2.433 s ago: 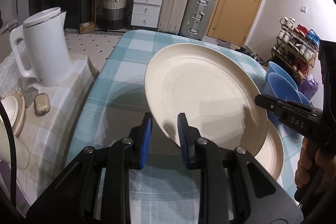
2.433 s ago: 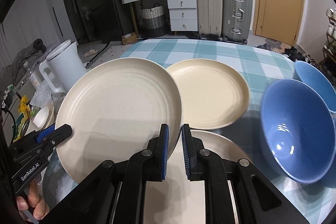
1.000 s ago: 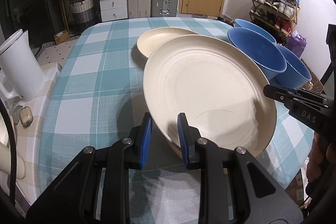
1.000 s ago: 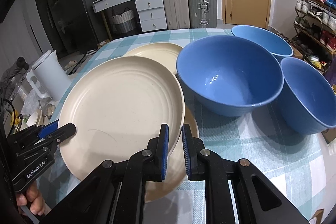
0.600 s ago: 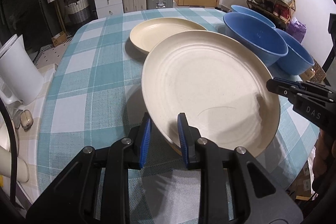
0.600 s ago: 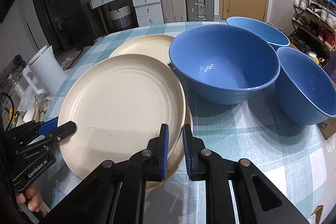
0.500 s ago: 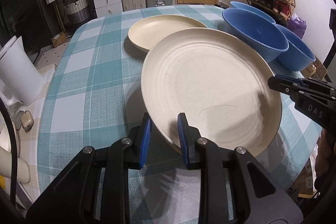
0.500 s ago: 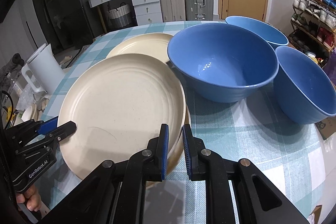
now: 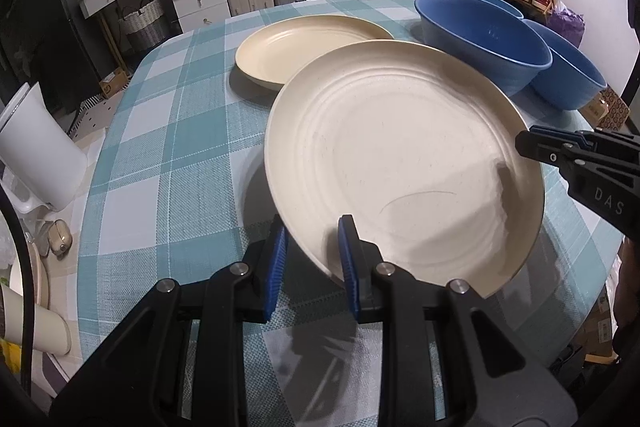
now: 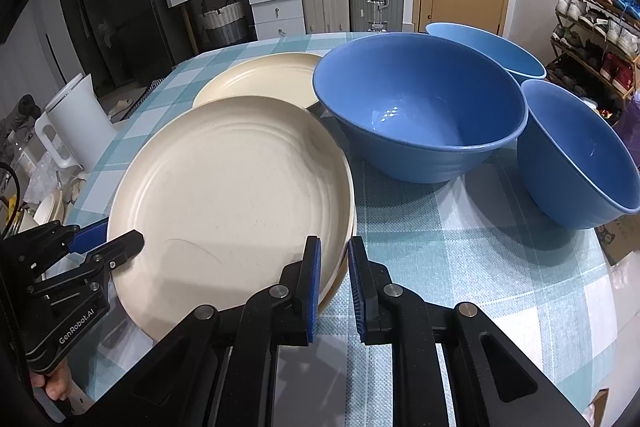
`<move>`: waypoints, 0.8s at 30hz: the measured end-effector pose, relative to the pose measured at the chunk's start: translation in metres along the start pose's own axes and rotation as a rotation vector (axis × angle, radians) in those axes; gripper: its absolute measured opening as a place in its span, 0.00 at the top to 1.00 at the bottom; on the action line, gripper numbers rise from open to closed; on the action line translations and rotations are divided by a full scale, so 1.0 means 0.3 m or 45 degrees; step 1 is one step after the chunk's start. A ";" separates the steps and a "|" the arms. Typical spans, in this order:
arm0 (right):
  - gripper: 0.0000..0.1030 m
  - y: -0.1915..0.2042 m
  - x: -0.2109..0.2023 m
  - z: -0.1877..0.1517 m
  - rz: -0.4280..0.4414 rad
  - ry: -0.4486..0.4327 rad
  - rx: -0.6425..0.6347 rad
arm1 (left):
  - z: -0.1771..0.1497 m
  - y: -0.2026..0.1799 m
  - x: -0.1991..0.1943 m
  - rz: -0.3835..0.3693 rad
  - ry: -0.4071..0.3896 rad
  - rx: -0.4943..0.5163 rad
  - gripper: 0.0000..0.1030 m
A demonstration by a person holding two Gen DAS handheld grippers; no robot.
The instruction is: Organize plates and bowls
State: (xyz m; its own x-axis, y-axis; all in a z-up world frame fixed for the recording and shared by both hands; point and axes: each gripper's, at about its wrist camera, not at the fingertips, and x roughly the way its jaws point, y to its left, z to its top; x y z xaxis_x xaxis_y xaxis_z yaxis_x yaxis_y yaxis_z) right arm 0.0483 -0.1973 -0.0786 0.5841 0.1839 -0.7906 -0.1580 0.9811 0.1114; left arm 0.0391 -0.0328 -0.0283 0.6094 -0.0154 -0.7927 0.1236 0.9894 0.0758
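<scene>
Left wrist: round, ridged cream plate (image 9: 392, 163).

Bowls (image 10: 416, 115) crowd right; checked cloth (image 9: 160, 163) left bare.

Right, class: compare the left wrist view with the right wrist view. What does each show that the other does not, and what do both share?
Only the left wrist view: the left gripper seen from behind, shut on the near rim of the big cream plate, and a small tan case beside the table.

Only the right wrist view: the insides of the blue bowls, and a second plate's edge just under the big one.

Both: the big plate, the far cream plate, three blue bowls, the checked tablecloth, the white kettle.
</scene>
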 end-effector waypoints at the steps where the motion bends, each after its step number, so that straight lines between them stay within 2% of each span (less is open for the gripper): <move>1: 0.84 0.000 0.001 -0.001 -0.004 0.001 0.000 | -0.006 -0.005 -0.001 0.001 0.001 0.006 0.79; 24: 0.82 0.002 -0.015 -0.006 -0.022 -0.003 -0.008 | -0.015 -0.020 0.000 0.002 0.029 0.050 0.77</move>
State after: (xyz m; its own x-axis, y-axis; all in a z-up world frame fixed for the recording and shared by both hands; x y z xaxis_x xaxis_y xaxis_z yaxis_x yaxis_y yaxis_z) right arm 0.0444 -0.1976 -0.0761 0.5885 0.1673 -0.7910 -0.1532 0.9837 0.0941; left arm 0.0348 -0.0380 -0.0316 0.5916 -0.0101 -0.8062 0.1535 0.9830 0.1004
